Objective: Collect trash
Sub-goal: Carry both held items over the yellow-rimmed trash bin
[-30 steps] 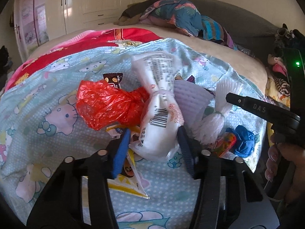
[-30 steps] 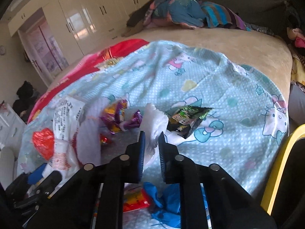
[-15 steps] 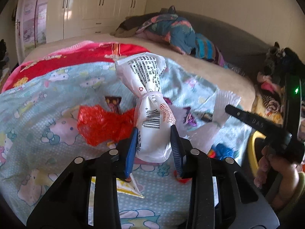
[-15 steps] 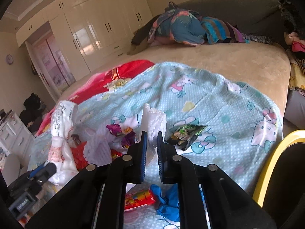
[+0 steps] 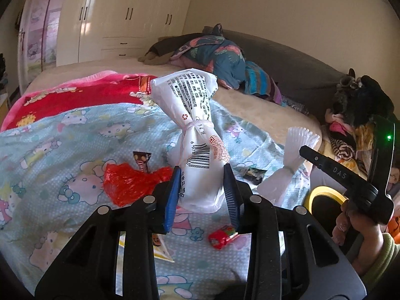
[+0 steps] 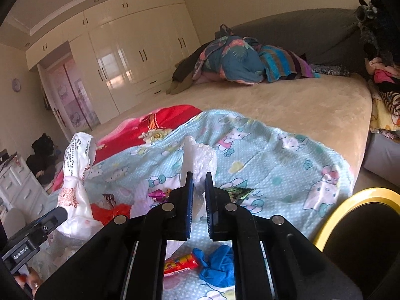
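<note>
My left gripper is clamped on a white printed bag, its blue pads pressing the fat lower part from both sides. The bag is tied at its waist with a band, a barcode shows just above my pads, and its printed top flares upward, lifted clear of the bed. My right gripper is pinched tight on a small white frilled bag, the crinkled top standing up above the nearly touching pads; in the left view that same bag hangs off the far gripper's finger, cinched at its middle.

Below my left gripper, on the light blue cartoon blanket, lie a crumpled red plastic bag, a brown candy wrapper just behind it, a small red wrapper near my right pad, and a yellow-and-white packet partly hidden under my fingers. A dark wrapper sits between the two lifted bags. Under my right gripper I see a red candy tube touching a blue crumpled glove, with a purple wrapper and a green foil wrapper farther out.

A yellow-rimmed bin stands off the bed's edge to my right. My hand grips the right tool's handle. Farther up the bed are a red blanket and a heap of clothes, with a cream wardrobe behind.
</note>
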